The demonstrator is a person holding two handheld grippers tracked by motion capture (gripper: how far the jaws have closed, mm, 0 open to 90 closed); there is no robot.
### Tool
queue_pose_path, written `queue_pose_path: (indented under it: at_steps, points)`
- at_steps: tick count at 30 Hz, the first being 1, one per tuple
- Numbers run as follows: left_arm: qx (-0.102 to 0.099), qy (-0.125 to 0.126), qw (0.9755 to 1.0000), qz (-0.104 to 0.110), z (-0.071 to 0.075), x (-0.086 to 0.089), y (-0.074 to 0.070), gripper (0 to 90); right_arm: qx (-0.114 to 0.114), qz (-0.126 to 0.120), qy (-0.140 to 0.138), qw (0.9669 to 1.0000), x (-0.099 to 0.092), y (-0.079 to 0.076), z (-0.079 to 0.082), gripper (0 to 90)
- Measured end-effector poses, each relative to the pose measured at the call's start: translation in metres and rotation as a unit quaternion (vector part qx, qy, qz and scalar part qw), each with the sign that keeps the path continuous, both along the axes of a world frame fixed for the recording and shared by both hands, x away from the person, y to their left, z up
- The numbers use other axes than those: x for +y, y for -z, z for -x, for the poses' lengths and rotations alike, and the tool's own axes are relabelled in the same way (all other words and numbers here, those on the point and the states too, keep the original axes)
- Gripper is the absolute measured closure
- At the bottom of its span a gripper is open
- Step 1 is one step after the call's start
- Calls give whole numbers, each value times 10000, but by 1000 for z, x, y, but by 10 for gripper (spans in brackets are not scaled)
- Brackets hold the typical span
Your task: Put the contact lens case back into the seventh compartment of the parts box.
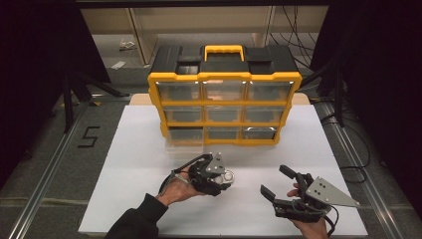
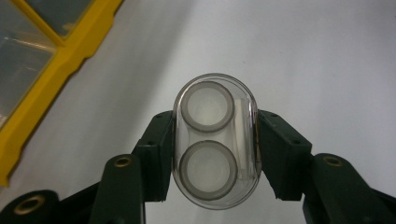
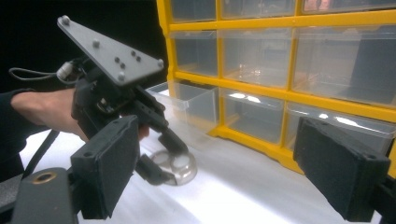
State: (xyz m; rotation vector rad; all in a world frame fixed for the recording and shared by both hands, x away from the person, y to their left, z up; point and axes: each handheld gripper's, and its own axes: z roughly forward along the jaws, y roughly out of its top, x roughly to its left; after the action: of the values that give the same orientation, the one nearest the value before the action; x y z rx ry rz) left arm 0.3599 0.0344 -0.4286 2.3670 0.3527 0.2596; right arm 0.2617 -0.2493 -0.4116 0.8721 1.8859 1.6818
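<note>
Left gripper (image 2: 212, 154), frame centre, clamps a clear oval case (image 2: 215, 140) by its sides; keep it level toward the pulled-out drawer (image 3: 189, 100); right gripper (image 3: 233, 163) open, idle.

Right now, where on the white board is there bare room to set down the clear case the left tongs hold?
Bare board lies left of the left tongs, below the organizer. Another free strip runs between the organizer and the right tongs, toward the right edge. It is crowded at the pulled-out drawer and between both tongs, around the clear case.
</note>
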Motion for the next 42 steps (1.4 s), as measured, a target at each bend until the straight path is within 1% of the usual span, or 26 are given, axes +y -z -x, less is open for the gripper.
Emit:
queue_pose_path:
  at_steps: [2,4,5,9,18,19,22,23,28,31,42]
  points:
    - [-29,-35,10000,5,0,1,-2,492,-11,5,1,10000,0,0,0,155]
    - [-59,-131,9999,95,0,5,-5,491,-14,8,-5,10000,0,0,0,155]
    - [-59,-131,9999,95,0,5,-5,491,-15,5,-5,10000,0,0,0,155]
    - [-84,-249,9994,236,-1,10,-10,491,-12,-3,-4,10000,0,0,0,155]
    - [-152,-347,9988,304,-2,16,-15,492,-8,5,-1,10000,0,0,0,155]
    - [-150,-373,9986,350,-2,17,-15,491,-12,-2,-3,10000,0,0,0,155]
    - [-165,-392,9985,357,-3,18,-16,492,-8,5,-2,10000,0,0,0,155]
    - [-170,-438,9981,394,-3,19,-17,492,-11,8,-1,10000,0,0,0,155]
    - [-191,-461,9979,425,-3,20,-20,492,-11,6,0,10000,0,0,0,155]
    - [-229,-508,9972,490,-3,23,-25,492,-16,5,-1,10000,0,0,0,155]
    - [-298,-621,9957,613,-4,29,-32,492,13,0,2,10000,0,0,0,155]
